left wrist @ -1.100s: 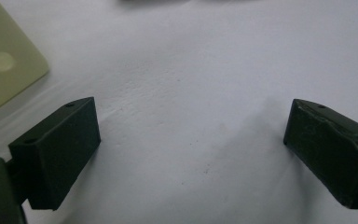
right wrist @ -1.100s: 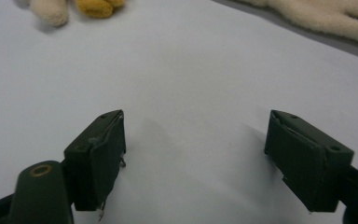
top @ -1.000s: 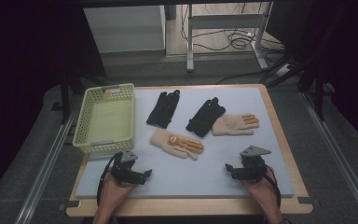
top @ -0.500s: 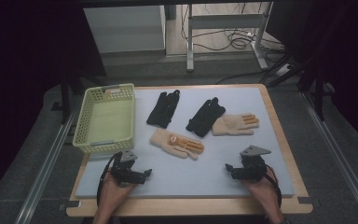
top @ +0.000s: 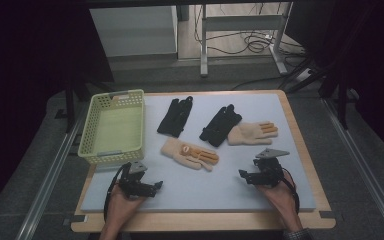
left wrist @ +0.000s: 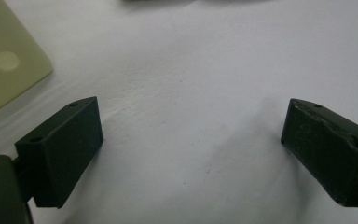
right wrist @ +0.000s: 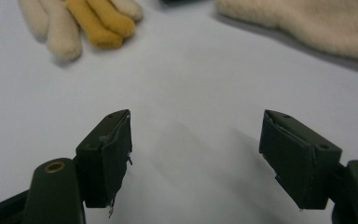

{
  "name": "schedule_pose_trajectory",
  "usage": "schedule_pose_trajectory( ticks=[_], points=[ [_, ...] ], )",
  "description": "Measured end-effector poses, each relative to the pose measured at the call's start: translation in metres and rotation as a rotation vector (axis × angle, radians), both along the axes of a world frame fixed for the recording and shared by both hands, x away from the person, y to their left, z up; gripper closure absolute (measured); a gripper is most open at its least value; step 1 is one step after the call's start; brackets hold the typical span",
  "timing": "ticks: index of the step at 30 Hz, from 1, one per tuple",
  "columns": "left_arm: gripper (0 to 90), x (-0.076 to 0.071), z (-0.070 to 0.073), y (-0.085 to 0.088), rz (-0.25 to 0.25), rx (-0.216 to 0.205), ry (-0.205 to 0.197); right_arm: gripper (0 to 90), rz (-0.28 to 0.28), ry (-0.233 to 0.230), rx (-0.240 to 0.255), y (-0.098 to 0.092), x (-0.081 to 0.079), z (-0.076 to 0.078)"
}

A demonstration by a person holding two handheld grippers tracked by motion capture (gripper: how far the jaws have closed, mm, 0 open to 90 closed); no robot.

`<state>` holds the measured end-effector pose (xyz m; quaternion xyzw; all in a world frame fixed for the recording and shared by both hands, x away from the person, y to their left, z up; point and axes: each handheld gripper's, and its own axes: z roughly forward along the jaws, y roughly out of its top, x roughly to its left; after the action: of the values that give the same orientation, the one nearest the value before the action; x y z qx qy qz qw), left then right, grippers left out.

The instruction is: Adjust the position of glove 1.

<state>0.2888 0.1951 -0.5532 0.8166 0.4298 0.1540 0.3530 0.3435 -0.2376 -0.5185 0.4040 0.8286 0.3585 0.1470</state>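
Two black gloves [top: 176, 116] [top: 220, 125] and two cream gloves with orange fingers [top: 189, 153] [top: 252, 133] lie on the grey mat [top: 200, 185]. A pale green basket [top: 113, 126] stands at the mat's left, with nothing inside. My left gripper [top: 156, 186] [left wrist: 191, 149] rests low on the mat near the front left, open, with nothing between its jaws. My right gripper [top: 242, 175] [right wrist: 196, 154] rests at the front right, also open over bare mat. In the right gripper view, the near cream glove's fingertips [right wrist: 84, 23] and the far cream glove [right wrist: 307, 23] lie ahead of the jaws.
The mat lies on a wooden table [top: 300, 135] with edges close at front and right. A basket corner [left wrist: 4, 60] shows at the left of the left gripper view. Cables [top: 250, 45] and table legs stand on the floor beyond the table.
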Motion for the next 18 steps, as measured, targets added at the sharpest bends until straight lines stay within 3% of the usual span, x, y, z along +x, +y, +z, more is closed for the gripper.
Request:
schedule_pose_trajectory(
  ticks=[8, 14, 18],
  points=[
    [5.8, 0.000, 0.000, 0.000, 0.000, 0.000, 0.000, 26.4, 0.027, -0.035, 0.016, 0.021, 0.032, 0.016],
    [5.8, 0.000, 0.000, 0.000, 0.000, -0.001, 0.000, 42.4, 0.037, -0.083, -0.017, 0.037, 0.062, 0.026],
    [5.8, 0.000, 0.000, 0.000, 0.001, -0.001, -0.001, 46.8, 0.027, -0.091, -0.018, 0.048, 0.086, 0.032]
  ],
)
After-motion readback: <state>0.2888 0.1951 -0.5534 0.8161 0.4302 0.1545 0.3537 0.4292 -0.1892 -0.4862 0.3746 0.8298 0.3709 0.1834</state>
